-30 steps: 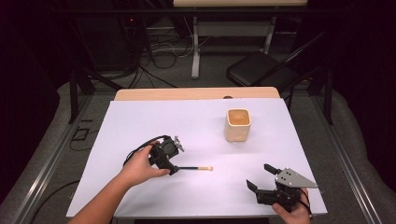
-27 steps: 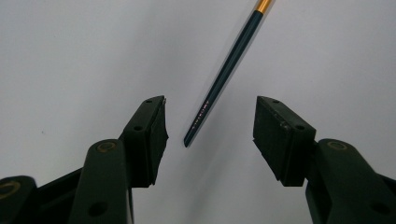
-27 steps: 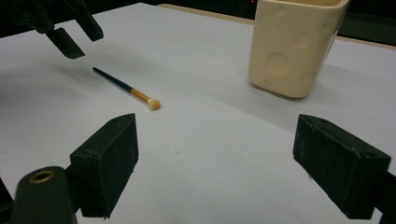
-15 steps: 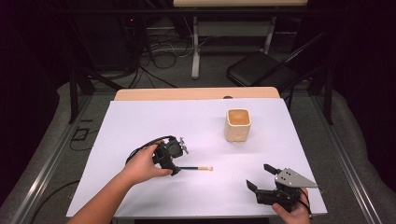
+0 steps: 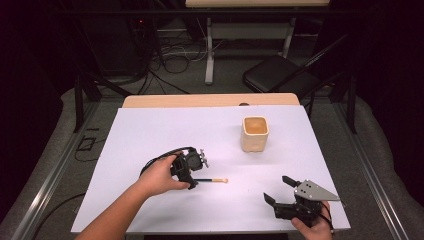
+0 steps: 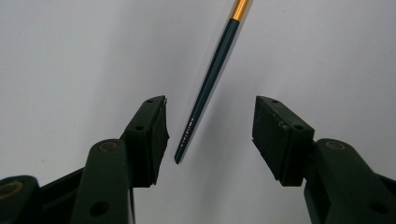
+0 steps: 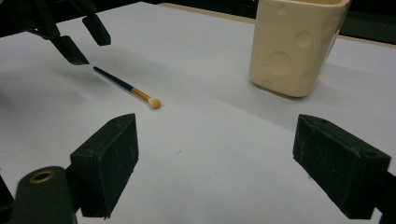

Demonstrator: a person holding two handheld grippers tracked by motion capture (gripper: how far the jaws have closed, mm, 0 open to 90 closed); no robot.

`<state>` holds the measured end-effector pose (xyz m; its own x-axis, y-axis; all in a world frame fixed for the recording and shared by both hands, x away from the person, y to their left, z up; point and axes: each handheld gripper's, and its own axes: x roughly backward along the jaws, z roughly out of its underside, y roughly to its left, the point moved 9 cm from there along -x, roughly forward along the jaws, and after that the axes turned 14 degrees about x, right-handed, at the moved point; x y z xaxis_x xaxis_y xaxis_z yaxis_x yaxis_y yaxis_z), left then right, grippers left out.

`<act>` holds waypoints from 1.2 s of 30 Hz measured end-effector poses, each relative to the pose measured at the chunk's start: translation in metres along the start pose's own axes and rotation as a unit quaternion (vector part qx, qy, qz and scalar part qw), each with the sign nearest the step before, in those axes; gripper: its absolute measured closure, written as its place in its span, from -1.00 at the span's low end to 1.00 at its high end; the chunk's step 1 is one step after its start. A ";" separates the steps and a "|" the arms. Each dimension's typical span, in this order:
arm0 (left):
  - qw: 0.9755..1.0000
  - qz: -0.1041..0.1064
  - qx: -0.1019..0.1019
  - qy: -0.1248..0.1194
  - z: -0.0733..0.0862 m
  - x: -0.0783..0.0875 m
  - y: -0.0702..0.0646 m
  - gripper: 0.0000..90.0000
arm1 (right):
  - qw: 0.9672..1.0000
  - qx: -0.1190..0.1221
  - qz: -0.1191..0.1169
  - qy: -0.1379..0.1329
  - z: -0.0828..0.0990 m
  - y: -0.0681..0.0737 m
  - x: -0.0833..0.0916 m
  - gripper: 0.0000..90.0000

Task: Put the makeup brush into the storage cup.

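Thin brush (image 5: 210, 180): dark teal handle, gold ferrule, small pale rounded tip. Lies flat on white worktop (image 5: 150, 130), tip pointing right in the high view, handle end between left gripper's (image 6: 210, 135) jaws, untouched.

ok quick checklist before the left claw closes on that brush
1. Brush handle tip between the left claw pads: ok.
2. Pads touching the handle: not ok, a gap shows on both sides.
3. Brush lying flat on the white table: ok.
4. Handle centred in the claw: not ok, it sits nearer one pad.
5. Cream cup upright, open top, apart from the brush: ok.
6. Right claw open and off to the side: ok.
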<state>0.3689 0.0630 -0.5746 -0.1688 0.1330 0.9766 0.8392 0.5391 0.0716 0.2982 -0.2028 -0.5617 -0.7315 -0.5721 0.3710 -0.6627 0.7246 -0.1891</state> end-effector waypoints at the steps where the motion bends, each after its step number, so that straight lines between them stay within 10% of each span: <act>1: 1.000 0.003 -0.001 0.000 -0.001 0.000 -0.001 -0.01 | 1.000 0.000 0.000 0.000 0.000 0.000 0.000 -0.69; 36: 0.999 0.002 -0.037 0.030 -0.007 -0.010 -0.002 0.06 | 1.000 0.003 -0.003 0.001 0.000 0.000 0.000 -0.69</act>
<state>0.3728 0.0549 -0.5831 -0.1348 0.0837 0.9873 0.8758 0.4761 0.0792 0.2976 -0.2029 -0.5618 -0.7278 -0.5750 0.3737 -0.6674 0.7192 -0.1932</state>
